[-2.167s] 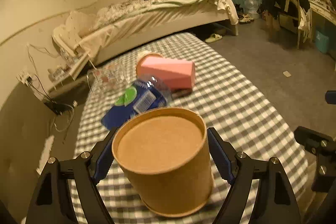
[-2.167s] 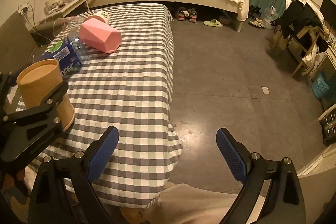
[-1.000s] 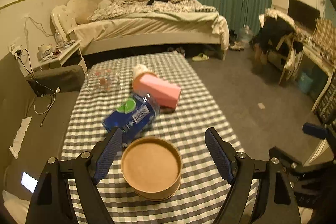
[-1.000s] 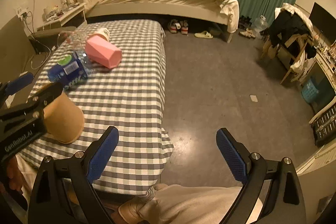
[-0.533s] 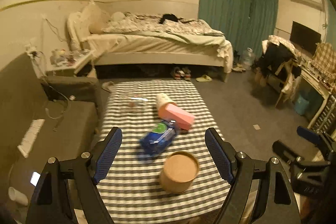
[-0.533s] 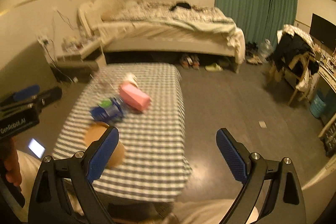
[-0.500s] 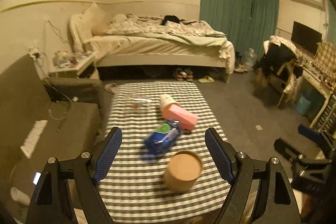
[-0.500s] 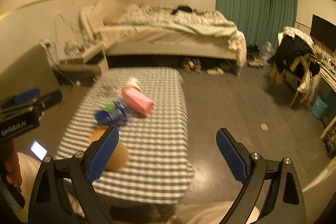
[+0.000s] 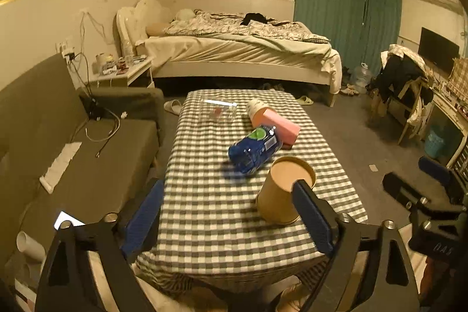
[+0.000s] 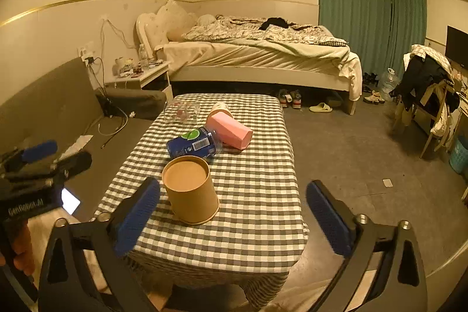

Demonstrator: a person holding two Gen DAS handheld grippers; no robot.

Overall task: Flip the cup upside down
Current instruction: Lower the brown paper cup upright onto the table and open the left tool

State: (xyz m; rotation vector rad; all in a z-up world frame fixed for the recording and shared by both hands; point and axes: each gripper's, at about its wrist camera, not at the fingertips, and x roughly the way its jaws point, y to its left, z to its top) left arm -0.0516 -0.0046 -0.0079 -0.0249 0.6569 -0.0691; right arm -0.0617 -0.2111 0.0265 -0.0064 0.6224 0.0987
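The brown paper cup [image 10: 191, 189], judged light, thin-walled and easily crushed, is seen base-up near the front of the checked worktop [image 10: 257, 212], best gripped gently across its mid-wall, while left gripper [image 9: 231, 212] and right gripper [image 10: 234, 214] are held back, jaws spread, empty.

Both grippers [image 9: 226, 212] [image 10: 231, 212] apparently open, empty.

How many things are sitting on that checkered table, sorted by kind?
Cups: 3, namely the brown paper cup, the pink cup and the white cup
Bottles: 1, the blue-labelled bottle
Clear glass containers: 1, the glass container
Total: 5
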